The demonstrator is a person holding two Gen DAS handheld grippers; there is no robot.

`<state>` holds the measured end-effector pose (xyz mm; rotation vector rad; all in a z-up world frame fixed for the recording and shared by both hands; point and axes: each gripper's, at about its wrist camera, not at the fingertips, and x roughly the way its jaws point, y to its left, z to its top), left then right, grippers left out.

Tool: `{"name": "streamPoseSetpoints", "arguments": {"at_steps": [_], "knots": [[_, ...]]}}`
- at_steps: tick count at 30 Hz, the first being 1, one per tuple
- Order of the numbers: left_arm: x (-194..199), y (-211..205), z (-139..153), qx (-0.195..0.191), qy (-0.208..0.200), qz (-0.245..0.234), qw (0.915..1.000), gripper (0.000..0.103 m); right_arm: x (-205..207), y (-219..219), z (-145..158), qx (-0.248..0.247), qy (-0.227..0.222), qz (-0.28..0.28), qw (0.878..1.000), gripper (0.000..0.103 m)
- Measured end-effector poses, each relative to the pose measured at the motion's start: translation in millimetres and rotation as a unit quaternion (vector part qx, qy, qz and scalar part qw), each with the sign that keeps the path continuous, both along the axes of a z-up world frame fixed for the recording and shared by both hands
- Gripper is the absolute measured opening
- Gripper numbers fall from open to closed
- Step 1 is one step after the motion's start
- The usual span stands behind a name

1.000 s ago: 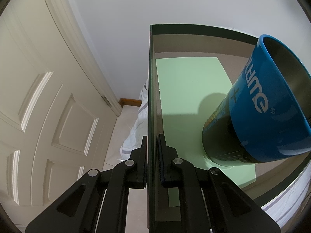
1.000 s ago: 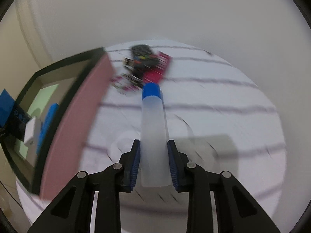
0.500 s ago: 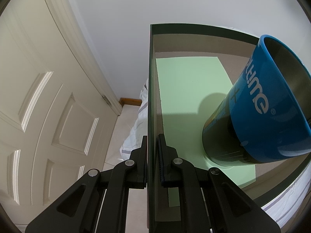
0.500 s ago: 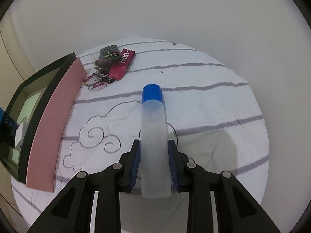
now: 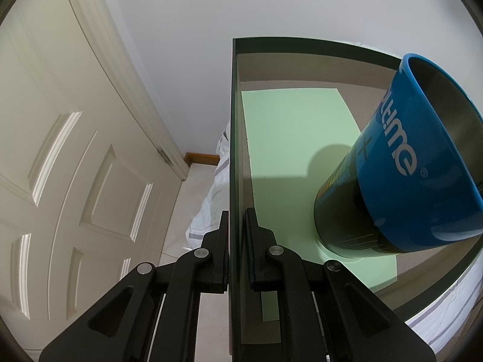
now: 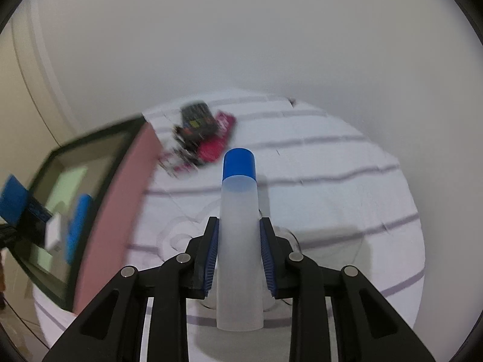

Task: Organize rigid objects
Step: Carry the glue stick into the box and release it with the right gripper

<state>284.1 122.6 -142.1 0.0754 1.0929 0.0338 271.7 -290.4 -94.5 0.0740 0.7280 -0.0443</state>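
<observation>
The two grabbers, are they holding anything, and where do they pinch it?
The right gripper pinches a clear bottle with a blue cap around its middle. The left gripper clamps the box by its side wall.

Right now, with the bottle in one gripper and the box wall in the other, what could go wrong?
The blue mug already stands in the box, so the bottle could knock it going in. The right gripper holds the bottle low on its body; it may tip. If the left gripper lets go of the wall, the box might shift.
</observation>
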Motion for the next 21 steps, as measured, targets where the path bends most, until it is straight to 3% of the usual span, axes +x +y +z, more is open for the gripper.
{"name": "streamPoseSetpoints", "arguments": {"at_steps": [11,17,21], "knots": [[0,0,0,0.0,0.0,0.0,1.0,0.006,10,69,62,0.0,-0.061,0.077,0.995,0.027],[0,0,0,0.0,0.001,0.001,1.0,0.006,27,109,67,0.001,-0.058,0.115,0.992,0.027],[0,-1,0,0.0,0.0,0.0,1.0,0.006,46,127,57,0.012,-0.032,0.136,0.99,0.027]]}}
